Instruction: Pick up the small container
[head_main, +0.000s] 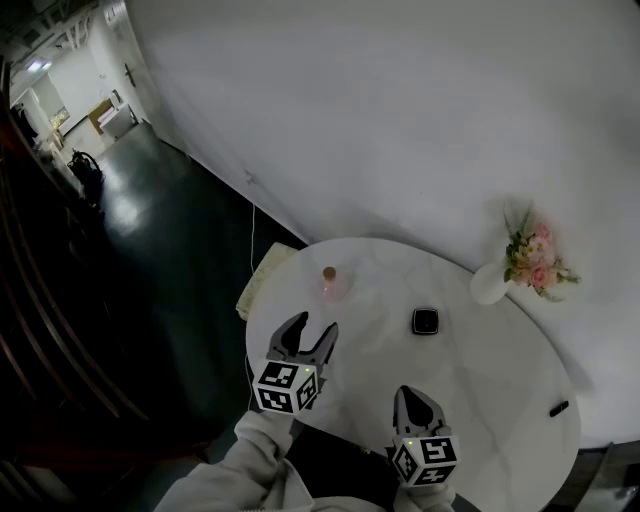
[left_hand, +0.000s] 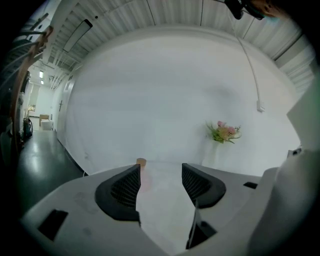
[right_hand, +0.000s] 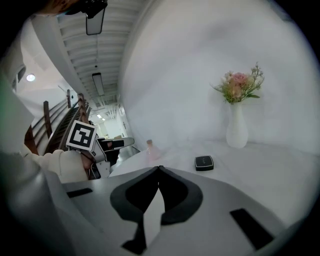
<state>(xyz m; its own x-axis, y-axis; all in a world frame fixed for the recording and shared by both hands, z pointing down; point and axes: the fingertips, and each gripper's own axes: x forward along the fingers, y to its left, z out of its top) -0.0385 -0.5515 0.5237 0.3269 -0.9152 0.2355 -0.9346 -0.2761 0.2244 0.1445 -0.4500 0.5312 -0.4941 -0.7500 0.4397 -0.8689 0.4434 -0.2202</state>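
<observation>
Small container (head_main: 330, 283), a pale pink bottle with a brown stopper, stands upright on the round white table (head_main: 480, 380), in the far left part of its top and near the white wall (head_main: 400, 120). The table takes most of the lower right of the head view, and a dark floor (head_main: 150, 220) lies to its left.

The left gripper (head_main: 315, 323) hangs over the near left edge of the table and points toward the bottle. Its jaws stand wide apart with only bare tabletop between the pads. In the left gripper view the stopper shows just above the tip of the left jaw, further ahead and not touching it.

The right gripper (head_main: 408, 395) is at the near edge, more to the right. Its jaws are pressed together at the tips and hold nothing.

A white vase (head_main: 490, 284) with pink flowers (head_main: 535, 258) stands at the far right side, well apart from the bottle. A small black square case (head_main: 425, 321) lies flat between the bottle and the vase, somewhat nearer to the person. A little dark object (head_main: 558, 408) lies at the right edge of the table; I cannot tell what it is.
</observation>
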